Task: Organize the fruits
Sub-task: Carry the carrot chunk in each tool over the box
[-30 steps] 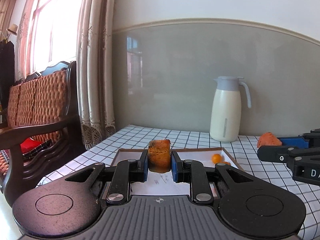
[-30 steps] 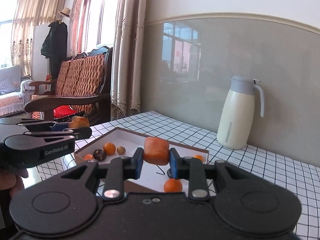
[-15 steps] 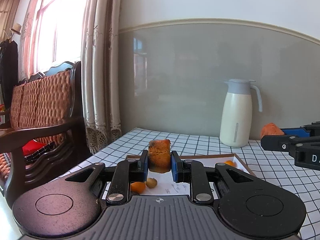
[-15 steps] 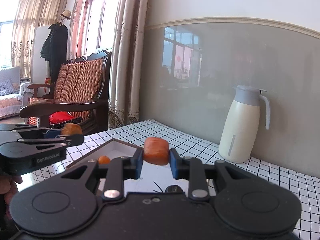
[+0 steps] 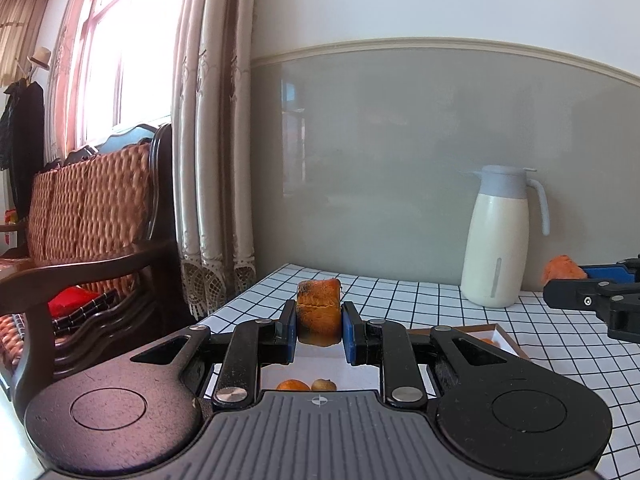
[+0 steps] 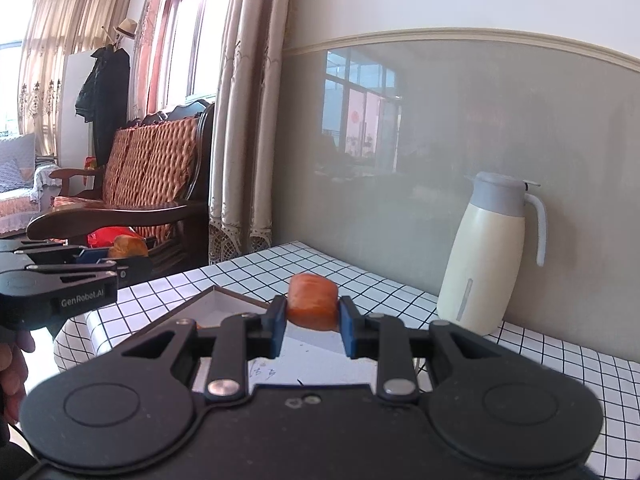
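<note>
- A brown chunk (image 5: pixel 319 316) is clamped in the left gripper (image 5: pixel 319 328), above the box (image 5: pixel 505 339).
- An orange chunk (image 6: pixel 312 301) is clamped in the right gripper (image 6: pixel 312 322), above the box.
- 2 fruits (image 5: pixel 294 385) are seen inside the box.

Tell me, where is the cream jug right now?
The cream jug stands on the checked table against the grey wall, right of both held fruit pieces.

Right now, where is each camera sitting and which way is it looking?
Left wrist view: on the left tool, looking along it over the checkered table at the jug; it grips a browned fruit chunk.
Right wrist view: on the right tool, facing the jug too; it grips an orange chunk, with a hand at the left edge.
Both show the jug, the box and the other tool.
</note>
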